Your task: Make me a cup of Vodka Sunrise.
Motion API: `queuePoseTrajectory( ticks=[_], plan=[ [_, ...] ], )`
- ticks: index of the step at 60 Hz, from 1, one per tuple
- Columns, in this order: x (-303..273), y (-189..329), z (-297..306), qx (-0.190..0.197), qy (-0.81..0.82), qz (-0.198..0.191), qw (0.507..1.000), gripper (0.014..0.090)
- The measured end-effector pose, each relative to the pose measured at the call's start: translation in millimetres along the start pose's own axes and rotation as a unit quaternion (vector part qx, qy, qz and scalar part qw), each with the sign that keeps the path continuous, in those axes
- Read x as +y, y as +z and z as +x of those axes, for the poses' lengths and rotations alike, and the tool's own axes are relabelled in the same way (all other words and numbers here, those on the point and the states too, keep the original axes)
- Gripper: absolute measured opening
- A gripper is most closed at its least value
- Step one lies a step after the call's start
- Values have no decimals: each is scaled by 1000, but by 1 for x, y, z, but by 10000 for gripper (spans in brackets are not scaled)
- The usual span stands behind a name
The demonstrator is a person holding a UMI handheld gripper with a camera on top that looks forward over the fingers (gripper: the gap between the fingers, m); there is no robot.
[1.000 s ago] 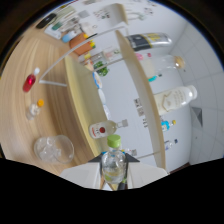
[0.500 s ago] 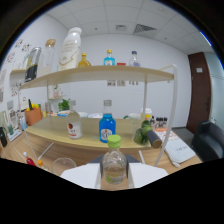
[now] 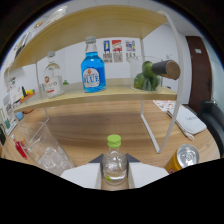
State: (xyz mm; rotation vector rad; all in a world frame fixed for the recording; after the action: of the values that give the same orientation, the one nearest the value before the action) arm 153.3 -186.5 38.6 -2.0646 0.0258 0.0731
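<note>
Green-capped bottle (image 3: 114, 162) stands upright, long axis vertical, pinched in my gripper (image 3: 114, 176). Ice-filled glass (image 3: 44, 150) sits on the tabletop (image 3: 100, 131) at nine o'clock; I judge the pour tilts leftward.

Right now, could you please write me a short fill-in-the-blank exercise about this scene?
1. The small bottle between the gripper fingers has a ____ cap.
2. The liquid in the tall bottle on the shelf is ____.
3. The limes sit on the ____.

Answers: green; blue; shelf
</note>
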Motion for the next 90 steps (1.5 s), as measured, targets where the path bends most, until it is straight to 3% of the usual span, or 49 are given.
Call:
queuePoseTrajectory(
  ticks=[9,29,35,43,56,67,90],
  plan=[
    [15,3,0,12,-4,-25,1000,360],
    [23,-6,0,19,-4,-41,999,377],
    [16,-16,4,35,-17,-37,999,528],
    [-8,-42,1,43,-25,-19,999,859],
    [-50,-110,-18,74,-43,-3,996,864],
    [-50,-159,-57,70,-23,-28,997,857],
    [-29,-193,-118,60,-19,-59,996,856]
  ],
)
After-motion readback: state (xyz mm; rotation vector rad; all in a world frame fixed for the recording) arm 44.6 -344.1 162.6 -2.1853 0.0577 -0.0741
